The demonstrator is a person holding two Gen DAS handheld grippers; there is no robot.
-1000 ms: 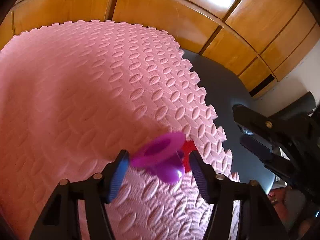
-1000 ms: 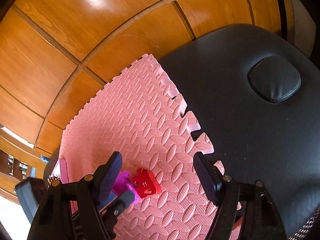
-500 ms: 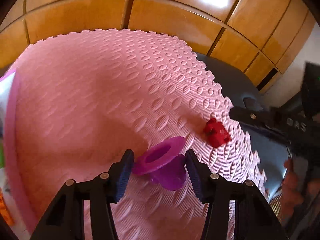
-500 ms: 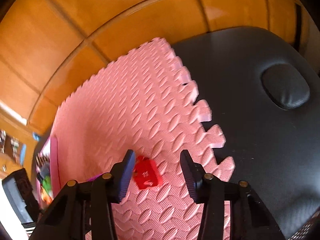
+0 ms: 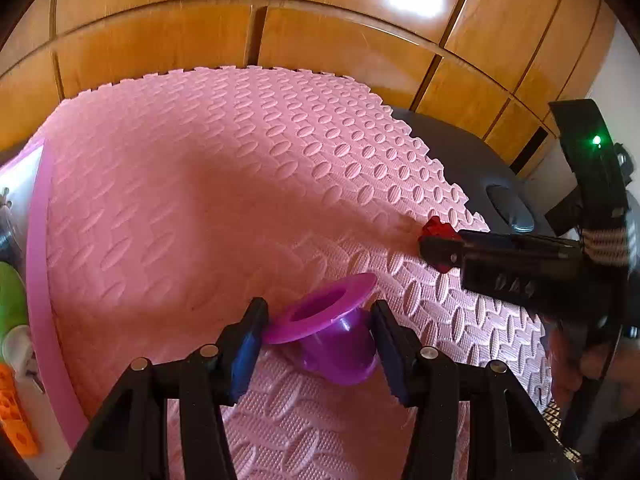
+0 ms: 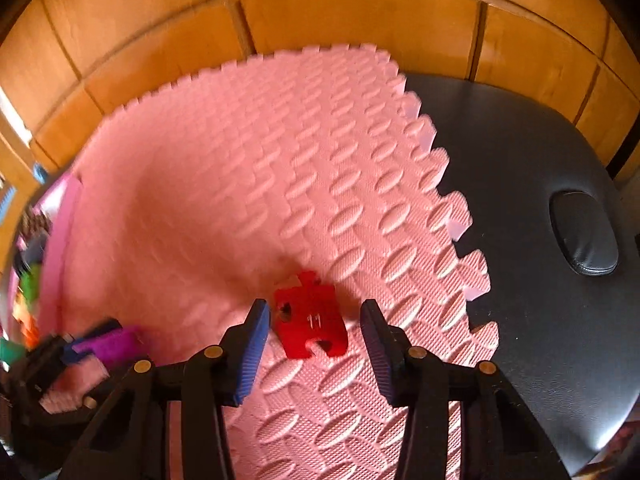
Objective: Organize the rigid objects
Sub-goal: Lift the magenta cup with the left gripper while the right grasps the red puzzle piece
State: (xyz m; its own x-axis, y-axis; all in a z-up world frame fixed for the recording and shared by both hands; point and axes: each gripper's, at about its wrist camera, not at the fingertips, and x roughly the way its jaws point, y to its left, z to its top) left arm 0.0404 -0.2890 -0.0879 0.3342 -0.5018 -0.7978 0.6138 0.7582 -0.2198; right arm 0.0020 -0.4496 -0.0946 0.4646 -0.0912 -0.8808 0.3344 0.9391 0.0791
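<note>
A purple flanged cup (image 5: 328, 328) lies tilted on the pink foam mat (image 5: 208, 184). My left gripper (image 5: 318, 330) is shut on it, its fingers touching the flange and the body. A flat red puzzle-shaped piece marked 11 (image 6: 310, 318) lies on the mat near its right edge. My right gripper (image 6: 314, 322) is open around it, with gaps on both sides. In the left wrist view the right gripper (image 5: 480, 252) covers most of the red piece (image 5: 438, 228). The purple cup shows blurred in the right wrist view (image 6: 110, 346).
A pink-rimmed tray (image 5: 34, 240) with green, orange and white toys (image 5: 10, 300) stands at the mat's left edge. The mat lies on a black padded table (image 6: 552, 184) with a round cushion (image 6: 584, 232). Wooden panels (image 5: 320, 40) stand behind.
My left gripper closed on the purple cup and drew away from the red piece. My right gripper narrowed and moved over the red piece, which now sits between its fingers.
</note>
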